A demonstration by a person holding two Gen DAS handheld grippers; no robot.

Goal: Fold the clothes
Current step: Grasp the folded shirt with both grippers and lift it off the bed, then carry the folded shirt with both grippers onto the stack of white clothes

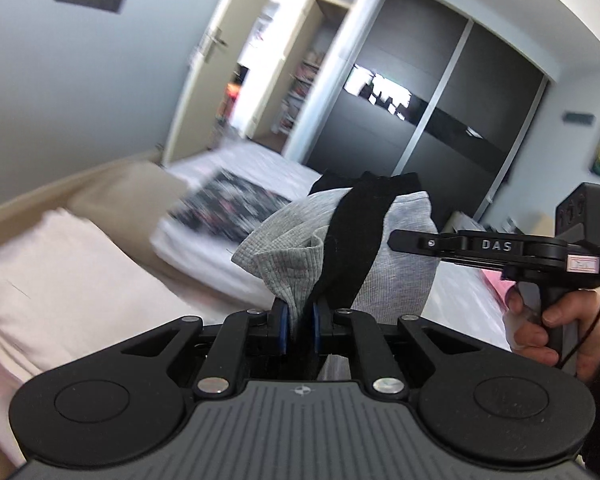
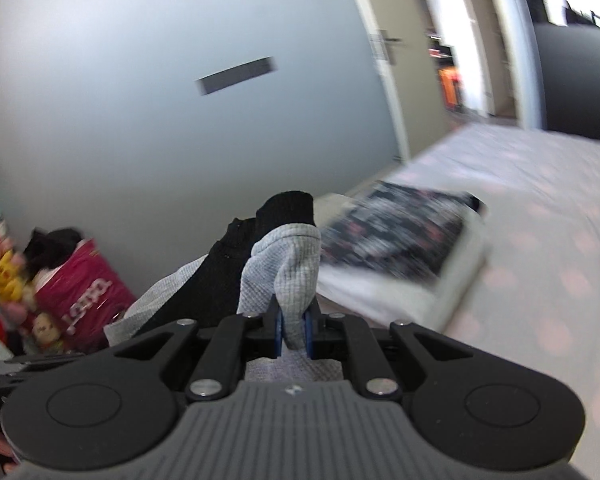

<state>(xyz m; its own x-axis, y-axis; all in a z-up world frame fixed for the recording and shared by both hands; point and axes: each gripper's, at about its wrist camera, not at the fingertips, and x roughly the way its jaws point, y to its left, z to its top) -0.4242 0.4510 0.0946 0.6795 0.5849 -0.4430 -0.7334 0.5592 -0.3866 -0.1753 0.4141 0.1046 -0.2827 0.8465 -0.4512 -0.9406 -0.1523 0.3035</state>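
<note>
Gripping grey garment [image 1: 284, 264], both fingers clenched | bed [image 2: 540, 208] | wardrobe [image 1: 440, 120]

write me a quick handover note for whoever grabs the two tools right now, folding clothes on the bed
Left tool: shut on the grey and black garment, fabric pinched between its blue pads.
Right tool: shut on the same garment, at another edge. In the left wrist view it shows side-on, with a hand on its grip.
Things: the garment is up off the bed, held between both tools. A folded dark patterned piece lies on a white folded stack on the bed.
Done: one patterned piece looks folded and set down.
Left: lay the grey garment flat, fold it, stack it.
</note>
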